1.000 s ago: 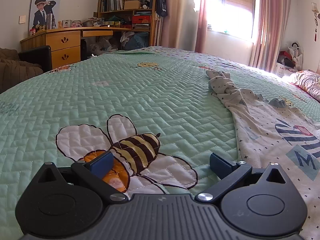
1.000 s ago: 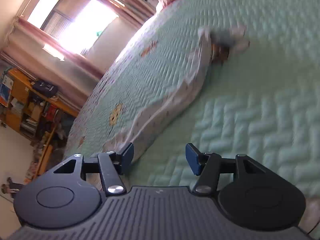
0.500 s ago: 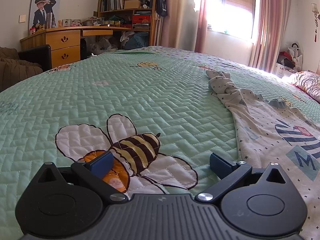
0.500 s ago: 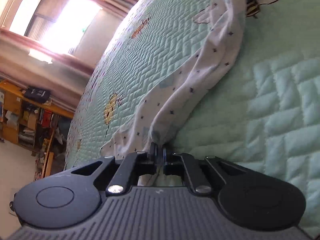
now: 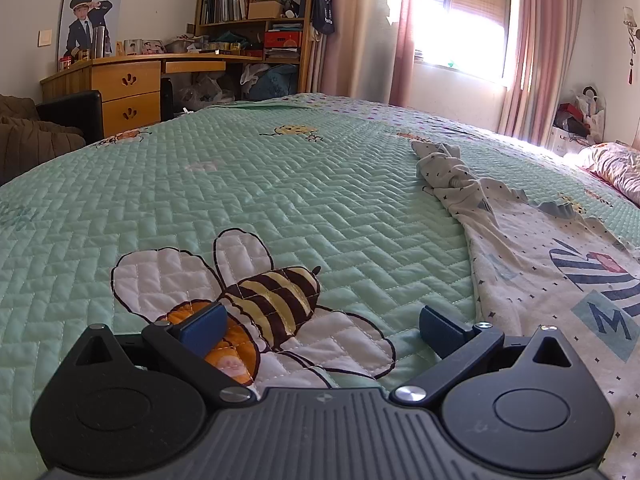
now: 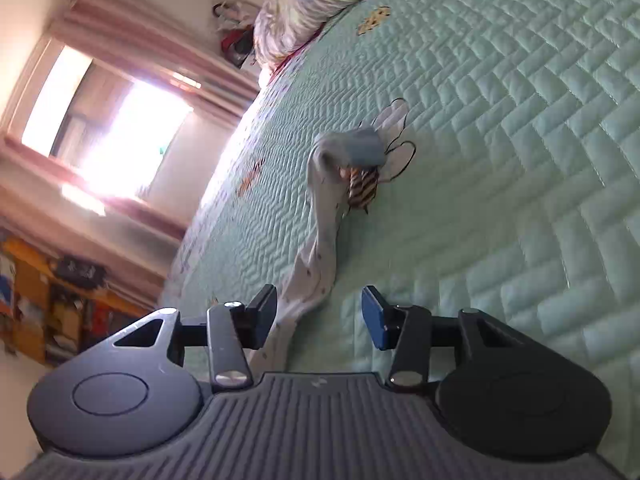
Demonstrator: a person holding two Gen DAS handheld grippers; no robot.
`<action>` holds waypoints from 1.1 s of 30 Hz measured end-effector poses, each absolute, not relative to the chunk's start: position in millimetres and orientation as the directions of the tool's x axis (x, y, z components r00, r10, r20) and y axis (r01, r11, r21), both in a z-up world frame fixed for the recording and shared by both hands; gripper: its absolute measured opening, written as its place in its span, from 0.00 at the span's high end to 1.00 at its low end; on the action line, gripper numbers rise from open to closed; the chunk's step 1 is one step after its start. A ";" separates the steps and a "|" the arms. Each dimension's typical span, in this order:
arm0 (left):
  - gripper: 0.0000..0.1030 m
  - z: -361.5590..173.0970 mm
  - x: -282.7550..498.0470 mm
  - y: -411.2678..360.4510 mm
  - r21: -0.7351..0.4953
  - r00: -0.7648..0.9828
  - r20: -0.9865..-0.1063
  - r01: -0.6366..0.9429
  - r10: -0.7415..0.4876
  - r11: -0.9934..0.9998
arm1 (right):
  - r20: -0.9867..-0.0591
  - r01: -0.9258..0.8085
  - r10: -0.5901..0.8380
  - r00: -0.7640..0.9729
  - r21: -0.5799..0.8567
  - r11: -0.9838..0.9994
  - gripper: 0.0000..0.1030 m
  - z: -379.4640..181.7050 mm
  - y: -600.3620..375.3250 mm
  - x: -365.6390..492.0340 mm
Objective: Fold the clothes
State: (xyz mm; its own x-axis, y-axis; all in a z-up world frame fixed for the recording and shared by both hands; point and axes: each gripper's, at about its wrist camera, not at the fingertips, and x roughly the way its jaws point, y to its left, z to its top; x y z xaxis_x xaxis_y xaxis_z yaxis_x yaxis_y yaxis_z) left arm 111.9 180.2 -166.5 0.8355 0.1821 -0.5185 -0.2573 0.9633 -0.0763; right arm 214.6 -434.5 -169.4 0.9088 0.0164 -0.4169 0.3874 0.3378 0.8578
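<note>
Claw on my left (image 5: 320, 328) hangs low over the bed (image 5: 280, 184), its jaws spread wide with nothing between them, only the big bee motif (image 5: 256, 304) stitched into the green quilt showing through the gap. Just to the right of that bee lies the garment (image 5: 540, 264), a white top with small dark specks and a striped print with letters on its front; its body runs off toward the bed's right edge, and one sleeve (image 5: 444, 168) trails away twisted and bunched toward the far side by the window (image 5: 464, 16).

My right claw (image 6: 318, 316) is rolled over on its side, so the room leans in its view. Its jaws are opening, and the other sleeve (image 6: 320, 240) lies as a long strip running away from them toward its blue cuff (image 6: 364, 148), which rests on a second bee (image 6: 362, 184). The near end of the strip passes close by the left pad, but neither pad presses on it, so I take the cloth as free.

I judge this the laying-out step, sleeves drawn straight before any fold. Next I would need to untwist the far sleeve and flatten the body, each claw closing on a single layer at an edge and pulling gently so the quilt stays down
</note>
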 end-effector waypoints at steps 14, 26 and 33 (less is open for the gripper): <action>0.01 -167.7 115.2 177.7 -0.048 0.823 -0.532 -0.262 0.198 0.964 | -0.265 0.267 -0.039 0.963 0.960 0.080 0.77 -198.5 -532.5 281.0; 0.01 -167.3 115.8 178.1 -0.053 0.824 -0.532 -0.262 0.195 0.963 | -0.425 0.427 -0.092 0.901 0.826 0.369 0.68 -178.5 -573.3 250.6; 0.01 -167.6 114.6 179.0 -0.056 0.826 -0.529 -0.262 0.194 0.963 | -0.388 0.388 -0.082 0.918 0.838 0.383 0.69 -191.1 -535.3 186.2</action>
